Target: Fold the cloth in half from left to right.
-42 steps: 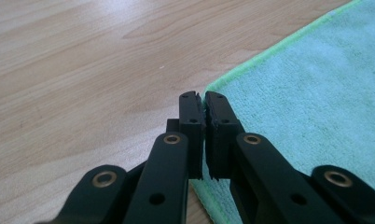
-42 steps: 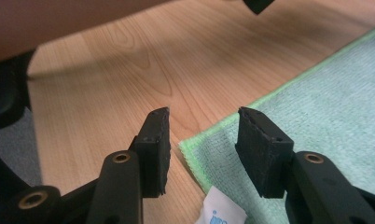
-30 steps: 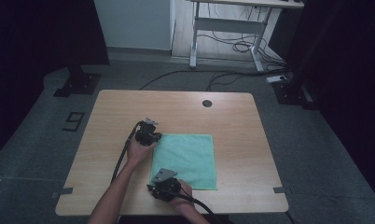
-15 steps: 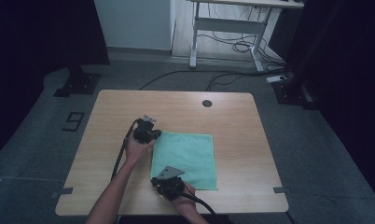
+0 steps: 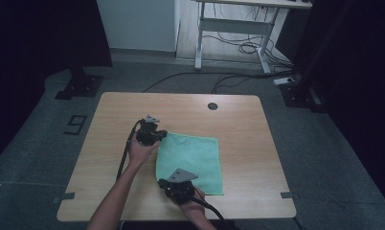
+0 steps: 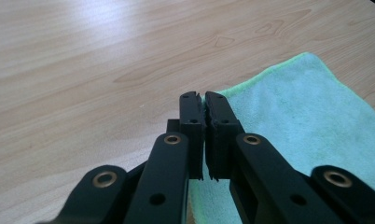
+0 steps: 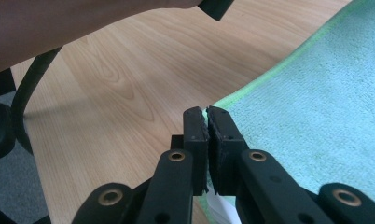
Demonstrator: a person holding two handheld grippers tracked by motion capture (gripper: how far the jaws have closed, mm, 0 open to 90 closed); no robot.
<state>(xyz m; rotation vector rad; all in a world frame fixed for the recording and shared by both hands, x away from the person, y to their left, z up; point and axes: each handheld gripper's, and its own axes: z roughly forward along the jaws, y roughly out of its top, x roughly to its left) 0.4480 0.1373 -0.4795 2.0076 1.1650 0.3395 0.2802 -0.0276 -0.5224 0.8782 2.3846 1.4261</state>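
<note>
Cloth: a mint-green cloth lies flat at centre frame in the high view, on the near half of the worktop, its edges trimmed in brighter green.
Left tool: the left tool sits at the cloth's upper left corner; in the left gripper view its jaws are pressed together on a pinch of the green edge.
Right tool: the right tool sits at the cloth's lower left corner; in the right gripper view its jaws have just closed and clamp the cloth's hem.
Worktop: a pale wood-grain worktop with rounded corners, a round black cable port near its far edge at upper centre.
Floor: grey carpet all round, with a tape mark at left of frame and short tape strips near the worktop's lower corners.
Room: dim, dark at both sides; a white-framed desk with loose cables stands at the top of the frame.
</note>
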